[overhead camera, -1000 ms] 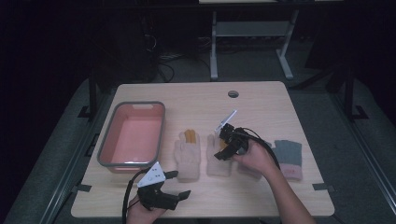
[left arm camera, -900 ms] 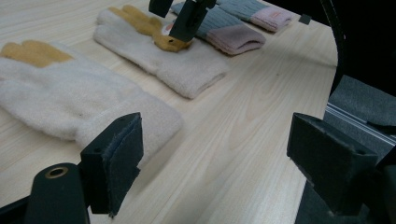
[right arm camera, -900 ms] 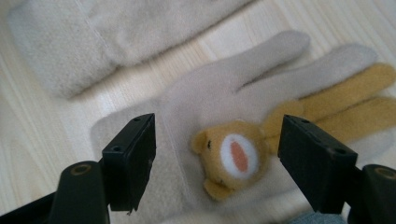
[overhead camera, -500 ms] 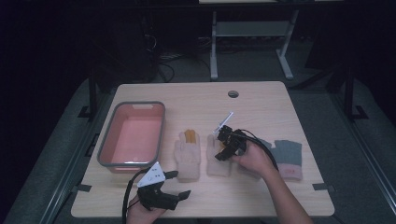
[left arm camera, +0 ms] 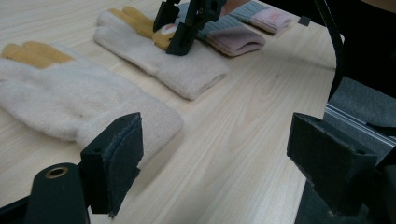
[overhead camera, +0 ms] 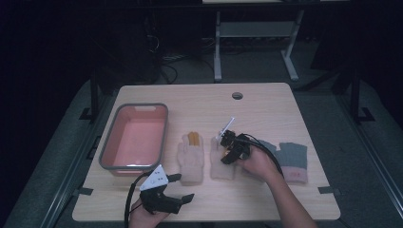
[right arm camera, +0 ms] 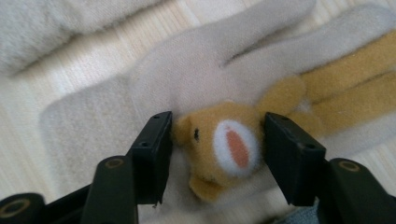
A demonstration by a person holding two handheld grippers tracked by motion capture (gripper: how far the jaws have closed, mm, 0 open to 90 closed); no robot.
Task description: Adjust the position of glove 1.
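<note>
— How far along are you?

— Barely started, I'd say. My right gripper (overhead camera: 227, 148) is down on the cream glove (overhead camera: 222, 164) that lies mid-table, and its jaws stand on either side of the little tan animal patch (right arm camera: 223, 142) sewn on it. They touch the patch's sides, but I can't tell whether they've truly pinched it — the glove lies flat on the wood, nothing lifted.

— And the other hand?

— My left gripper (overhead camera: 177, 187) hangs at the near edge of the table (overhead camera: 266, 104), jaws spread wide with nothing between them, just beside the cuff of the second cream glove (overhead camera: 191, 152).

— Where would they go?

— My guess is the pink tray (overhead camera: 164, 130) at the left — it's bare inside. Both cream gloves are out on the table, side by side, and a grey glove (overhead camera: 293, 159) with a pink cuff lies past my right hand. So nothing is put away yet; the grip on this first glove is the step in hand, and all the carrying is left.
</note>
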